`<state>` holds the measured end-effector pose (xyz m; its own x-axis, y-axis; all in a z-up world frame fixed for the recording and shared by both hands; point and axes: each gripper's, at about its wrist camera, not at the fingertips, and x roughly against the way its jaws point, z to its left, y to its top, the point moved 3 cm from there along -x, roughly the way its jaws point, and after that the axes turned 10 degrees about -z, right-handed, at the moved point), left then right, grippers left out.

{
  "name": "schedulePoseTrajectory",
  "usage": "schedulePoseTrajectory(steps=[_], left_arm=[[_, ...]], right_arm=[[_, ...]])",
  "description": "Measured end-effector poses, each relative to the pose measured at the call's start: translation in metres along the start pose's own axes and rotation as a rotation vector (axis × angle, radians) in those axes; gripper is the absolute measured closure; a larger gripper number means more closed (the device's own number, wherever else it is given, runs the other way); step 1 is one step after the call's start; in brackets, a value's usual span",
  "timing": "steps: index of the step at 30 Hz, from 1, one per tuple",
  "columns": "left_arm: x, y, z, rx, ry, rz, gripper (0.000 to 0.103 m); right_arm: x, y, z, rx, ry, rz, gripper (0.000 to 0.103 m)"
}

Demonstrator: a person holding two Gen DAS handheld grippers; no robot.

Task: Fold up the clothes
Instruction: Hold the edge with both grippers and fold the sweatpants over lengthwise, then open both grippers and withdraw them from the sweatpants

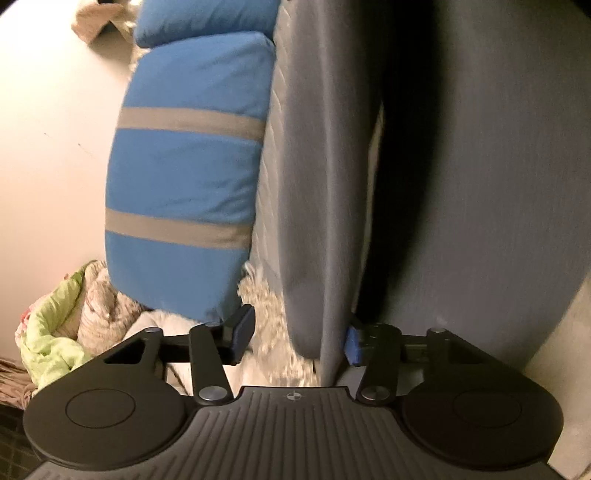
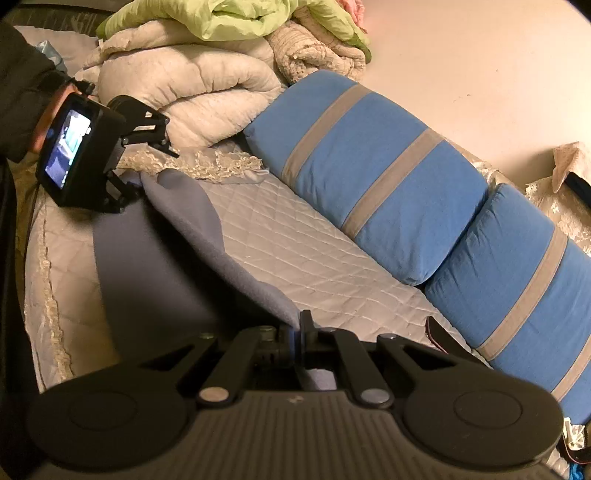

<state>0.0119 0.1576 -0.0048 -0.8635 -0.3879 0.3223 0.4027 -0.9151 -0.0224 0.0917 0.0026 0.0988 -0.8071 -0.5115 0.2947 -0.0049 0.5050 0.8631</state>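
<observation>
Two hand-held grippers work a grey fleece garment (image 2: 155,266) on a bed covered by a pale quilted bedspread (image 2: 314,258). The right gripper (image 2: 301,332) has its jaws pressed together, pinching one edge of the grey cloth, which runs away from its fingertips up and to the left towards the left gripper (image 2: 144,162), held by a person's dark-sleeved hand. Seen from the left wrist camera, the left gripper (image 1: 295,336) stands part spread: a hanging fold of the garment (image 1: 321,184) lies against the right-hand blue pad, while the left-hand pad is clear of the cloth, so nothing is clamped there. To do this step well, that gripper probably needs to close squarely on the fold, taking all layers together, before either hand lifts; the right hand's pinch should hold firm so the edge stays taut and straight between the two. Beyond the grippers lie two blue bolster cushions with grey bands (image 2: 373,162), and further to the left a heap of cream quilts and a lime-green cloth (image 2: 221,22). No brand, label or readable writing shows; the small screen (image 2: 68,144) on the back of the left gripper is too blurred to read.
</observation>
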Motion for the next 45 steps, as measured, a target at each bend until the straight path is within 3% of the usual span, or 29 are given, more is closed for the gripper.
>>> schedulePoseTrajectory(steps=[2, 8, 12, 17, 23, 32, 37, 39, 40, 42, 44, 45], left_arm=[[0.000, -0.008, -0.001, -0.006, -0.024, 0.009, 0.066], [0.008, -0.026, 0.000, -0.034, -0.046, 0.003, 0.092], [0.023, -0.042, 0.010, -0.056, -0.038, -0.019, 0.099], [0.048, -0.060, 0.023, -0.095, -0.017, -0.034, 0.099], [0.074, -0.067, 0.000, -0.151, -0.084, -0.032, 0.100], [0.058, -0.083, -0.011, -0.057, -0.222, 0.058, 0.100], [0.054, -0.096, -0.011, -0.045, -0.254, 0.112, 0.097], [0.058, -0.097, -0.003, -0.047, -0.215, 0.113, 0.094], [0.062, -0.098, 0.003, -0.044, -0.199, 0.116, 0.092], [0.071, -0.096, 0.017, -0.013, -0.176, 0.111, 0.063], [0.084, -0.091, 0.035, 0.046, -0.154, 0.094, 0.050], [0.091, -0.087, 0.044, 0.082, -0.146, 0.084, 0.045]], right_arm=[[0.001, -0.001, 0.002, 0.007, 0.003, -0.001, 0.098], [0.000, -0.003, 0.005, 0.025, 0.012, 0.002, 0.098], [0.001, -0.005, 0.010, 0.059, 0.024, 0.005, 0.098], [0.006, -0.009, 0.024, 0.124, 0.055, 0.006, 0.098], [0.013, -0.027, 0.047, 0.199, 0.101, 0.030, 0.098], [0.010, -0.042, 0.065, 0.225, 0.120, 0.068, 0.098], [0.006, -0.049, 0.072, 0.250, 0.134, 0.098, 0.099], [0.011, -0.049, 0.075, 0.279, 0.132, 0.093, 0.084], [0.015, -0.048, 0.076, 0.295, 0.130, 0.087, 0.067], [0.029, -0.043, 0.070, 0.260, 0.139, 0.071, 0.032], [0.044, -0.041, 0.056, 0.164, 0.141, 0.065, 0.017], [0.050, -0.041, 0.048, 0.121, 0.128, 0.066, 0.016]])
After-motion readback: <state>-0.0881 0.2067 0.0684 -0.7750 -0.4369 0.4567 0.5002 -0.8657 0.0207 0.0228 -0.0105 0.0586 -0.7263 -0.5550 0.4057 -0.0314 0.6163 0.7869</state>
